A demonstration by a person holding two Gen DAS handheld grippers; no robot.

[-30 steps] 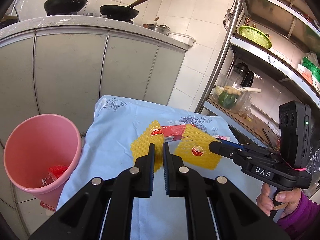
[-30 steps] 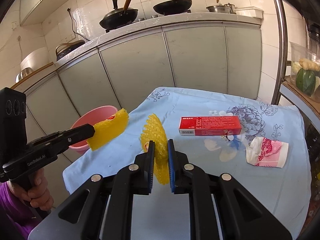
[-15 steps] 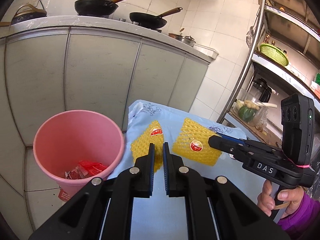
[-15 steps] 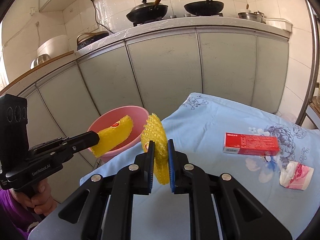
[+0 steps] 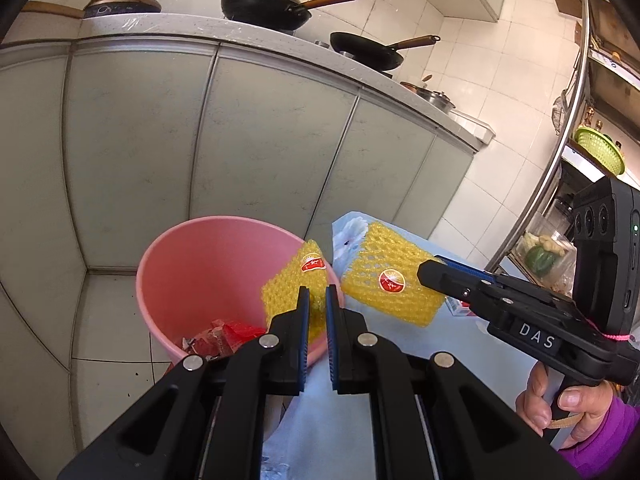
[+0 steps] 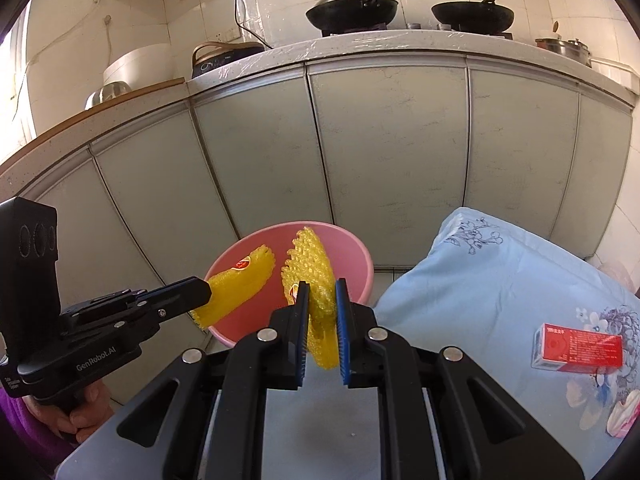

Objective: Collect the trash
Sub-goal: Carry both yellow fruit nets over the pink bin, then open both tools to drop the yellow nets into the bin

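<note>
Grippers lead: left hand-held gripper [image 5: 315,300] is clamped on a yellow foam fruit net [image 5: 296,292] over the round pink plastic bin [image 5: 192,256]; right hand-held gripper [image 6: 322,300] pinches a second yellow foam net [image 6: 310,268] at the bin's rim. Beyond, on the blue floral-cloth surface [image 6: 480,280], lies a red cardboard box [image 6: 576,348].

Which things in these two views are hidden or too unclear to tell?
- Pink bin bottom: left wrist view, covered by left gripper; only red wrappers show.
- Red box print: right wrist view, too small.
- Crumpled wrapper: right wrist view, cut by the edge.
- Right gripper foam net: lower end behind the fingers.
</note>
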